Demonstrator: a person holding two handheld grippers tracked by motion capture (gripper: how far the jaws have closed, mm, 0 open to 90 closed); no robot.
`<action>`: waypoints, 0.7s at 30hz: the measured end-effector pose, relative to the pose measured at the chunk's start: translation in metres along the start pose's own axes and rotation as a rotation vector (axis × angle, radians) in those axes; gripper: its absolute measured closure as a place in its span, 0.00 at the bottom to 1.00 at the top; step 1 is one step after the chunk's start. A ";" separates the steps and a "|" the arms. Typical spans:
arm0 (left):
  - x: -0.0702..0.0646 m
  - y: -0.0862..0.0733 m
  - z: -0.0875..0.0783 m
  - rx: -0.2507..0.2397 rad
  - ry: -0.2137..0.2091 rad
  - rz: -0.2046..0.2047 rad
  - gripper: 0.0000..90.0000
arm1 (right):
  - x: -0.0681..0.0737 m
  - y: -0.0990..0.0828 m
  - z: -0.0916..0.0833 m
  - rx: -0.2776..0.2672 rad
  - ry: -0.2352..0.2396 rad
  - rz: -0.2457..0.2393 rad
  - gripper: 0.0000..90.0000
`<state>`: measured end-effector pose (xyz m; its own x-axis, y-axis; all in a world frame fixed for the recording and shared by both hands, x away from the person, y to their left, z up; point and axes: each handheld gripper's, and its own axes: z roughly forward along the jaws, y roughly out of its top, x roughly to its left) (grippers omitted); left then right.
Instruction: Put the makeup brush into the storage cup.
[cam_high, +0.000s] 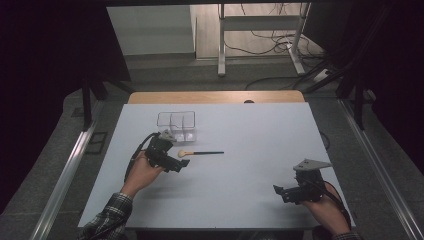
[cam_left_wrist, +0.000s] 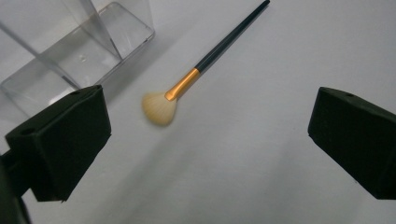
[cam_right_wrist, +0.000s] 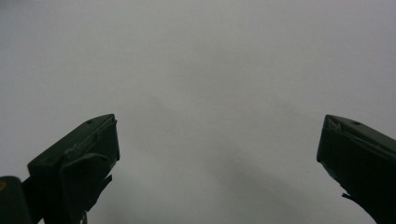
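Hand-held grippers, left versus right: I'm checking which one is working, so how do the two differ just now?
The left hand-held gripper sits close to the cream-bristled makeup brush with gold ferrule and dark handle and the clear plastic divided organiser; the right hand-held gripper hangs over bare white table, far from both. The left points at the brush's bristles; the right points at the plain tabletop. Both have jaws wide open, holding nothing.

Your only obstacle is the clear plastic divided box, just behind the black-handled, cream-bristled makeup brush; the white tabletop lies bare on its other sides.
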<state>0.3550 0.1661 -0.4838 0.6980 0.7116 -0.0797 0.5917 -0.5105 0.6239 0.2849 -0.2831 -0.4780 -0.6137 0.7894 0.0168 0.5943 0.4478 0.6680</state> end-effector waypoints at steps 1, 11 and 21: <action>0.000 0.001 0.001 0.003 0.001 0.002 0.00 | 0.000 0.000 0.000 0.002 0.000 0.000 0.00; 0.003 0.009 0.007 0.018 -0.004 0.010 0.00 | -0.001 0.000 0.001 0.005 -0.001 0.001 0.00; 0.002 0.024 0.019 0.049 -0.018 0.032 0.00 | -0.002 -0.001 0.002 0.016 -0.004 0.000 0.00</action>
<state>0.3779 0.1464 -0.4835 0.7234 0.6864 -0.0744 0.5879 -0.5559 0.5877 0.2864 -0.2842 -0.4797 -0.6113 0.7913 0.0138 0.6028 0.4543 0.6559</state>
